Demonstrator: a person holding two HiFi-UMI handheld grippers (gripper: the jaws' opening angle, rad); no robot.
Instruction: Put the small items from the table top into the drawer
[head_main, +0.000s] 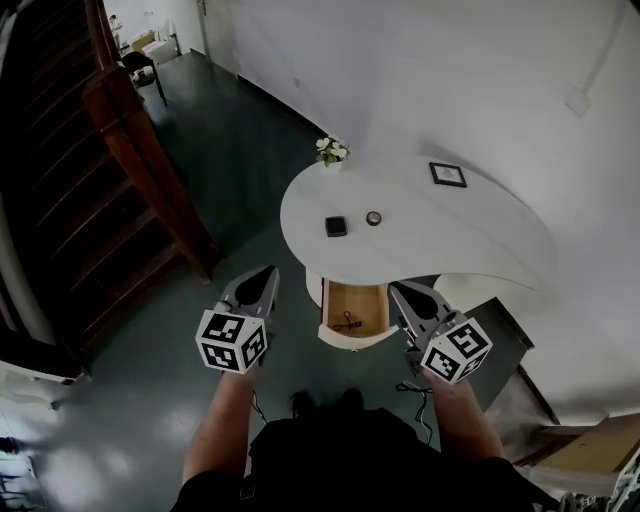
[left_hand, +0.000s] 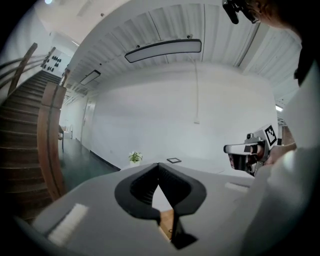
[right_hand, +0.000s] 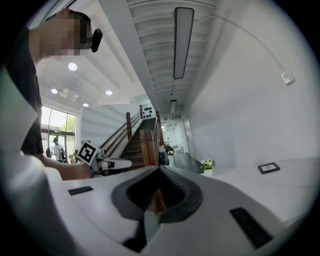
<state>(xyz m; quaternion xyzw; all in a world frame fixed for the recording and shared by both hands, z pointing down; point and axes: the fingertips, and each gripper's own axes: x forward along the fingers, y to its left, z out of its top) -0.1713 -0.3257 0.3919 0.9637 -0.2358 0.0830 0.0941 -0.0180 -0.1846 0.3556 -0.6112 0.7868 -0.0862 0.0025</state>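
A small black square item (head_main: 336, 226) and a small round item (head_main: 373, 218) lie near the middle of the white rounded table top (head_main: 470, 235). Below the table's front edge the wooden drawer (head_main: 333, 308) stands pulled out, with a small dark and red item (head_main: 347, 321) inside. My left gripper (head_main: 268, 270) hangs left of the drawer, shut and holding nothing. On the drawer's right side is my right gripper (head_main: 397, 288), also shut and empty. In the left gripper view the left gripper (left_hand: 159, 165) points over the table. The right gripper (right_hand: 159, 169) points past the table edge in its own view.
A black picture frame (head_main: 447, 174) lies at the table's back right. A small pot of white flowers (head_main: 331, 151) stands at the back left edge. A wooden staircase post (head_main: 140, 160) rises to the left. White wall runs behind the table, over a dark floor (head_main: 150, 390).
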